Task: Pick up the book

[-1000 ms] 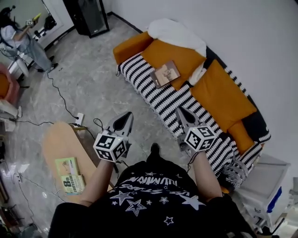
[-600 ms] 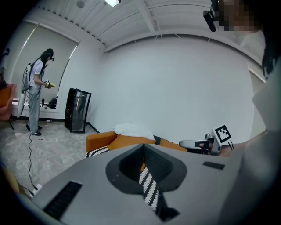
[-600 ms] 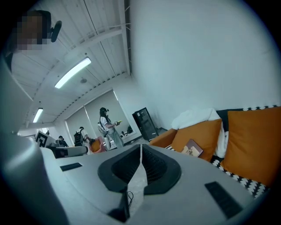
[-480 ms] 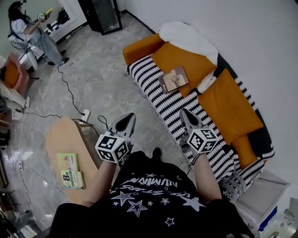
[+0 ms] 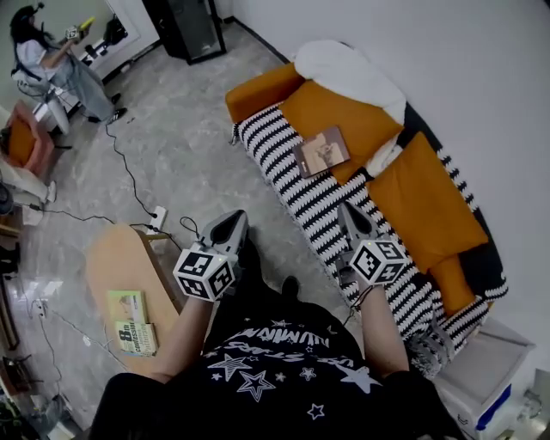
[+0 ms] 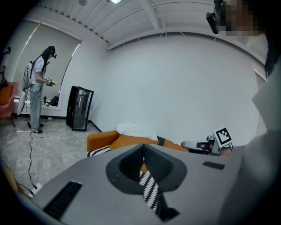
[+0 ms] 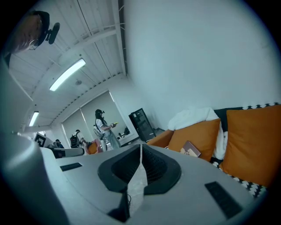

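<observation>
A brown-covered book (image 5: 322, 151) lies flat on the black-and-white striped sofa seat (image 5: 296, 193), against an orange cushion (image 5: 344, 112). In the right gripper view the book (image 7: 190, 149) shows beyond the jaws, to the right. My left gripper (image 5: 234, 219) hangs over the floor in front of the sofa, its jaws together and empty. My right gripper (image 5: 346, 209) is over the seat's front edge, short of the book, also shut with nothing in it. The left gripper view shows its shut tips (image 6: 143, 146) aimed at the sofa's end.
A white blanket (image 5: 348, 69) drapes the sofa back. A wooden table (image 5: 120, 258) at my left carries two books (image 5: 131, 325). A cable and power strip (image 5: 157, 219) lie on the floor. Another person (image 5: 51, 60) stands far left by a black cabinet (image 5: 185, 26).
The person has stepped toward the sofa, so it now sits nearer in the head view. Both grippers came along with that step and stayed shut and empty.
</observation>
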The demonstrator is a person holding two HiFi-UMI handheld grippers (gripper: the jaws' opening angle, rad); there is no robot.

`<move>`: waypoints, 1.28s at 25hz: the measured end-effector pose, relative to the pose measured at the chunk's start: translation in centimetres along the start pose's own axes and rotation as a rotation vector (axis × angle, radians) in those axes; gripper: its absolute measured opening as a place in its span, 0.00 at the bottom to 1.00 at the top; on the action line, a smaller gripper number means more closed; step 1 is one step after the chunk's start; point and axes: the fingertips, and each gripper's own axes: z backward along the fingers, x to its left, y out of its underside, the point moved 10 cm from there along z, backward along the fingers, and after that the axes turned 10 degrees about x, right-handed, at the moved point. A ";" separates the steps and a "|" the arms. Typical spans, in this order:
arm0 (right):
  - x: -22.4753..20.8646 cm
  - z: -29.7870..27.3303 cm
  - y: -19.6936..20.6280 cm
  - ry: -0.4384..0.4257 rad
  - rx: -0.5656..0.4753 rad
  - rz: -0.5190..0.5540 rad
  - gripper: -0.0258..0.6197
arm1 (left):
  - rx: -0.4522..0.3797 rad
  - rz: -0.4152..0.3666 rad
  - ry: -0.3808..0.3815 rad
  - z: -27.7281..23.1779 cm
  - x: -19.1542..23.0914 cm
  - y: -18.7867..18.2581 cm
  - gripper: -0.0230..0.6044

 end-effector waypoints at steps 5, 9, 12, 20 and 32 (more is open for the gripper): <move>-1.9 -0.7 -0.9 0.087 -0.035 -0.045 0.09 | 0.023 -0.055 0.054 -3.5 2.5 -2.3 0.05; -2.4 -3.1 -2.0 0.119 -0.045 -0.060 0.09 | 0.020 -0.091 0.095 -6.7 5.0 -5.0 0.05; -2.6 -5.1 -2.9 0.143 -0.052 -0.071 0.09 | 0.029 -0.106 0.122 -8.7 6.8 -6.6 0.05; -2.5 -9.7 -6.4 0.249 -0.116 -0.114 0.09 | 0.071 -0.186 0.234 -15.3 12.0 -12.7 0.05; -1.4 -14.4 -8.5 0.424 -0.171 -0.191 0.09 | 0.110 -0.239 0.411 -23.0 17.4 -19.0 0.05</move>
